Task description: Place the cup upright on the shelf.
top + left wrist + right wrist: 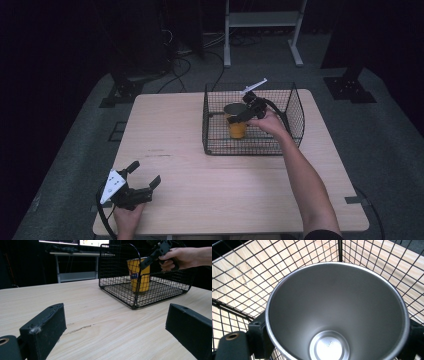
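Observation:
A yellow cup [236, 128] with a steel inside stands upright in the left half of a black wire basket [250, 150] at the back right of the wooden table [175, 130]. My right gripper [241, 116] reaches in from the right and is shut on the cup near its rim. In the right gripper view I look down into the cup [337, 315], with a jaw pressed against each side. My left gripper [145, 173] rests open near the front left corner, nothing between its jaws. From there the cup [140, 277] and basket [112, 267] lie far ahead.
Bare tabletop stretches between the left gripper and the basket. A white metal frame [262, 20] stands on the floor behind the table, with cables [175, 65] and black stand bases [350, 85] on either side. The basket's wire walls [242, 277] closely surround the cup.

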Demonstrator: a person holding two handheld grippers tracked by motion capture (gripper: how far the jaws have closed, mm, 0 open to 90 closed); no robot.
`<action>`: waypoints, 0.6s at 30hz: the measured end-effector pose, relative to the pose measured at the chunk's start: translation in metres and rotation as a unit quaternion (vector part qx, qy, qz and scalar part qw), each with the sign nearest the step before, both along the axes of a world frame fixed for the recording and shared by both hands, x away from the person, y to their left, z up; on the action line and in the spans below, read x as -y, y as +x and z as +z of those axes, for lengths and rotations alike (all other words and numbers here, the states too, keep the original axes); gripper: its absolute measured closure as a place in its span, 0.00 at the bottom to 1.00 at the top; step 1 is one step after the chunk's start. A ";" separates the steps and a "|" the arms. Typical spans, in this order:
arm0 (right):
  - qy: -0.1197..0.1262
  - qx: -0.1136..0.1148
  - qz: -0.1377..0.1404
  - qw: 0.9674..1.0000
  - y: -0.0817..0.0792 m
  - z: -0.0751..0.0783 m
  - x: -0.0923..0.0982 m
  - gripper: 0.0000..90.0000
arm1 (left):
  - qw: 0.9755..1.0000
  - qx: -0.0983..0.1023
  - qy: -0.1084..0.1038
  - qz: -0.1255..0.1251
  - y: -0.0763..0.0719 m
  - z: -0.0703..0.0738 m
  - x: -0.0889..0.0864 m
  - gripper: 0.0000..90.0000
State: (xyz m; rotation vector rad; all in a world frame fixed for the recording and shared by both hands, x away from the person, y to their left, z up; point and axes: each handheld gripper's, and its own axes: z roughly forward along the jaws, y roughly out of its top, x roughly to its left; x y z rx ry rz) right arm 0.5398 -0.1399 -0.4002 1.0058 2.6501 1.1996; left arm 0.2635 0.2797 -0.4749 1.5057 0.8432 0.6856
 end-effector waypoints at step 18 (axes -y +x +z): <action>-0.040 0.026 0.001 0.999 -0.011 0.002 0.007 0.12 | 1.000 -0.001 0.005 0.000 0.000 0.000 0.001 0.03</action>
